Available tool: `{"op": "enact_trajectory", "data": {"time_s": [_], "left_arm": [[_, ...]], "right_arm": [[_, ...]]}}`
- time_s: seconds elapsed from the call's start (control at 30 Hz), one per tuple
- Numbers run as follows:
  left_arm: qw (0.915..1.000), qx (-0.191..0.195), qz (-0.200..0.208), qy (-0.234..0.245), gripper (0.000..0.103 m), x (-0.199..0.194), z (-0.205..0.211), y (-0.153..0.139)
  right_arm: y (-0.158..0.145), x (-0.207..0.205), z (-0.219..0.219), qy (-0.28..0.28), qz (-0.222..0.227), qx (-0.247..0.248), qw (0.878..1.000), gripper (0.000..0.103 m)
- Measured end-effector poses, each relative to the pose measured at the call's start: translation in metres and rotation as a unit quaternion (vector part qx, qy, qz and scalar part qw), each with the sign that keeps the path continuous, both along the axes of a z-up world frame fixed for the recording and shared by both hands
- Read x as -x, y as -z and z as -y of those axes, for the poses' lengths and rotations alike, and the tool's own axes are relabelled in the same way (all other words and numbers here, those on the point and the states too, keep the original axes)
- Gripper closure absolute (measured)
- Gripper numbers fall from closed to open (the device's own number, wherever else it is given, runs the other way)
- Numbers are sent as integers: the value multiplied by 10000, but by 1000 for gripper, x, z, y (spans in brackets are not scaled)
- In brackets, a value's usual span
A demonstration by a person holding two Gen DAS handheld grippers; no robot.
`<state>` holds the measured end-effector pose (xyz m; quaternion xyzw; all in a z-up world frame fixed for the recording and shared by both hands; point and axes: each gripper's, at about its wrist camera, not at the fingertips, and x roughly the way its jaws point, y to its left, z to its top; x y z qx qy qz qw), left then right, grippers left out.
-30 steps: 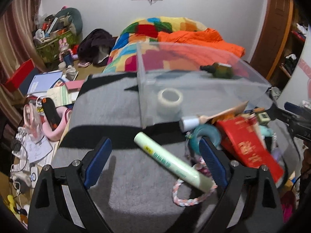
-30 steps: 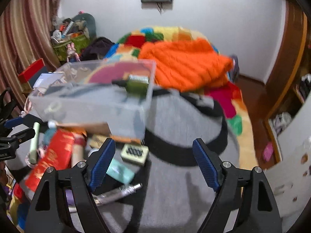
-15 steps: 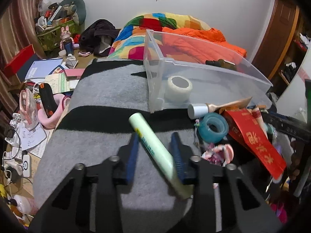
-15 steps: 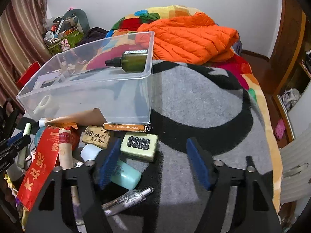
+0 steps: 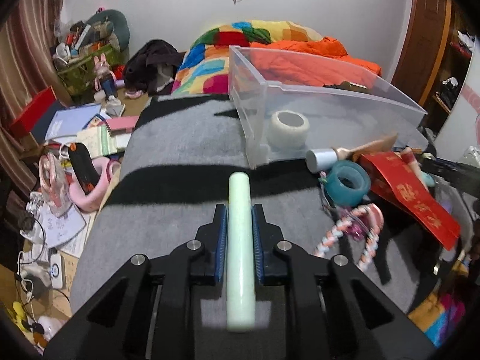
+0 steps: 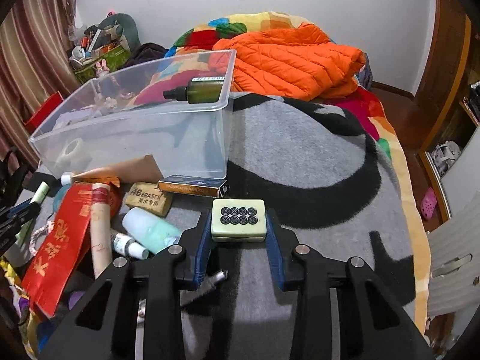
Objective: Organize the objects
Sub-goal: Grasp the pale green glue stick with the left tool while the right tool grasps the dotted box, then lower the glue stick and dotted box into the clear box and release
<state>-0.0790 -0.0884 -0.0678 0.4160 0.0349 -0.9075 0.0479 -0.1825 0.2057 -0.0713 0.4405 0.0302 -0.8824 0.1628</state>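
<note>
A tan block point(image 6: 149, 199) reads "4B ERASER". The left gripper point(image 5: 239, 210), jaws just closing, pinches a pale-green plastic tube point(image 5: 239, 240) above the grey blanket point(image 5: 180, 150). The right gripper point(image 6: 238, 225), also just closing, seemingly clamps a pale-green rectangular case with black dots point(image 6: 238, 220).

A pale green tube point(image 5: 240, 240) is flanked by blue pads point(image 5: 221, 240). A pale green case point(image 6: 238, 219) is marked with black rings. The blanket point(image 6: 300, 156) is patterned grey and black — the jacket point(image 6: 294, 60) is orange, the packet point(image 6: 63, 240) red with gold characters.
</note>
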Motion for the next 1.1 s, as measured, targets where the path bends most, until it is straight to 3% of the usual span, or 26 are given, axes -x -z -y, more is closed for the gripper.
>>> {"op": "enact_trajectory", "data": {"time_s": [0.23,0.63,1.1], "left_arm": [[9998,-209,7,-38,88,-2,5,-7],[9964,-218,-812,112,88,-6,-3,-74],[9870,-289,-1531,395,88,26,-21,-142]], "right_arm": [[-24,-12,-7,-10,-245,184,9995,72],[-78,-13,5,-195,-872,603,9942,72],[-101,17,39,-439,-1039,855,9899,72]]}}
